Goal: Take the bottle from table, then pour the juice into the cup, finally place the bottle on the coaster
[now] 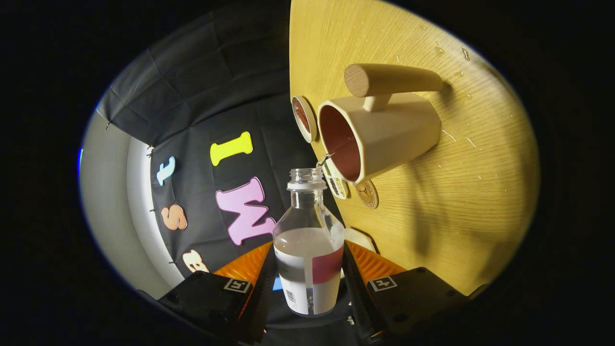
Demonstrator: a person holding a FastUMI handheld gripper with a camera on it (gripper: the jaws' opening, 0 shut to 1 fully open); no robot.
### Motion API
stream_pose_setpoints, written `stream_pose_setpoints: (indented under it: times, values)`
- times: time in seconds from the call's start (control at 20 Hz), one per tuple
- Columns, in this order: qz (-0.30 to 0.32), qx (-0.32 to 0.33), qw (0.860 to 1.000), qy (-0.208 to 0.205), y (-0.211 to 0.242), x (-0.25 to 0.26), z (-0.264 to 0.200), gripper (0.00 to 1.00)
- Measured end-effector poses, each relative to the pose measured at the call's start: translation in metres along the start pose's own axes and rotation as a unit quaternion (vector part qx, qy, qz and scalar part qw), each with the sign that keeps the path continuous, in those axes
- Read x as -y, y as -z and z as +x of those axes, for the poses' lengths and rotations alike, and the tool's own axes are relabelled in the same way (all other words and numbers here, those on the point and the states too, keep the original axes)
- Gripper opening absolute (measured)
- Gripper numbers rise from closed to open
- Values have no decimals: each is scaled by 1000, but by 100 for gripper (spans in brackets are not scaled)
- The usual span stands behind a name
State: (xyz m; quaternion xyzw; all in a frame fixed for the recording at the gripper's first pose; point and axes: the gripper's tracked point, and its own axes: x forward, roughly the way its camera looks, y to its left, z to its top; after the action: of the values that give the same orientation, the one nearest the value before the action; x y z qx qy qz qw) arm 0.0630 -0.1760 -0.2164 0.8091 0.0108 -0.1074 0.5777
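Observation:
My gripper [310, 251] is shut on a clear glass bottle [307, 235] with a white-and-red label and no cap, about half full of pale juice. The whole view is rolled sideways, so the bottle is tipped over. Its open mouth [306, 176] sits just beside the rim of a cream cup [384, 132] with a dark red inside and a round wooden handle [391, 79]. A thin streak of liquid [325, 157] bridges the mouth and the cup's rim. The cup stands on the wooden table [456, 216]. Two round coasters, one patterned [335, 182] and one brown [367, 193], lie by the cup's base.
A small round dish [303, 118] with a white rim and reddish-brown inside sits beside the cup near the table's edge. A white flat thing [358, 238] peeks out just past one finger. Small droplets [449, 134] speckle the wood beyond the cup.

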Motion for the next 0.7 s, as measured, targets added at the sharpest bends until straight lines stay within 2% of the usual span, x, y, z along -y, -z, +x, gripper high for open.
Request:
stream_pose_setpoints:
  times: [0.7]
  values:
    - [57,24,998,-20,-7,-19,1,74]
